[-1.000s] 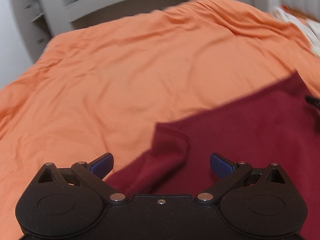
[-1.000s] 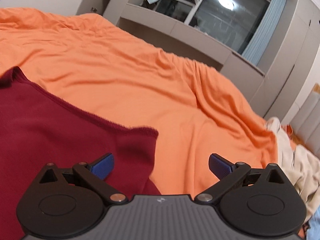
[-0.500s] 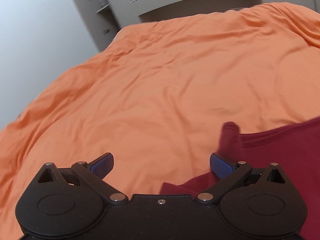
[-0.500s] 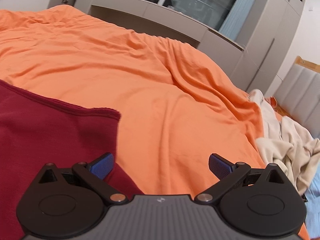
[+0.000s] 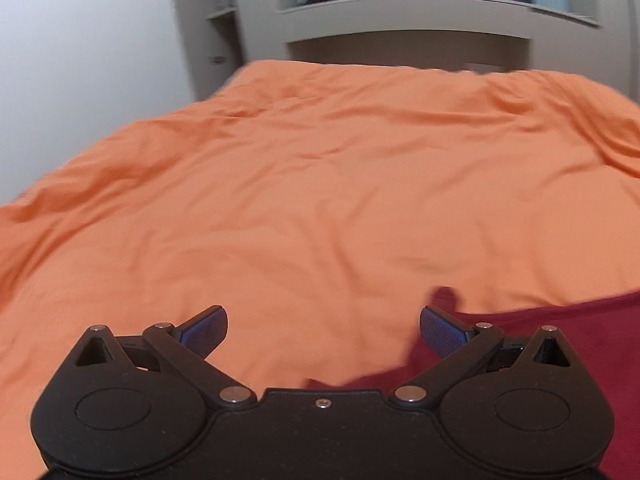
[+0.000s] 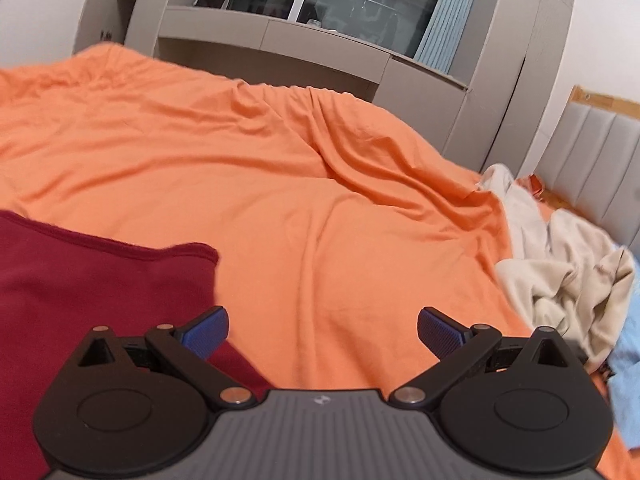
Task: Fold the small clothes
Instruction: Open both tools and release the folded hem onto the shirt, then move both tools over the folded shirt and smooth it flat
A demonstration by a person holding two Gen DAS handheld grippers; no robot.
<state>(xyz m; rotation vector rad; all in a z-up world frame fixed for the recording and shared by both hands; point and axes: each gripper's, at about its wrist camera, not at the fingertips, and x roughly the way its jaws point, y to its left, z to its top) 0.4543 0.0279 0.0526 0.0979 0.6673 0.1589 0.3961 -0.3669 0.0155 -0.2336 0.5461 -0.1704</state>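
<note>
My left gripper [image 5: 323,334] and right gripper [image 6: 323,334] hang released; the maroon garment [image 6: 92,280] at nine o'clock lies unfolded, folding barely begun.

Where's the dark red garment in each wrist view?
Left wrist: dark red garment at lower right, behind the right fingertip of the left gripper.
Right wrist: lower left, corner near the right gripper.
Shared landmark: orange bedsheet.
</note>
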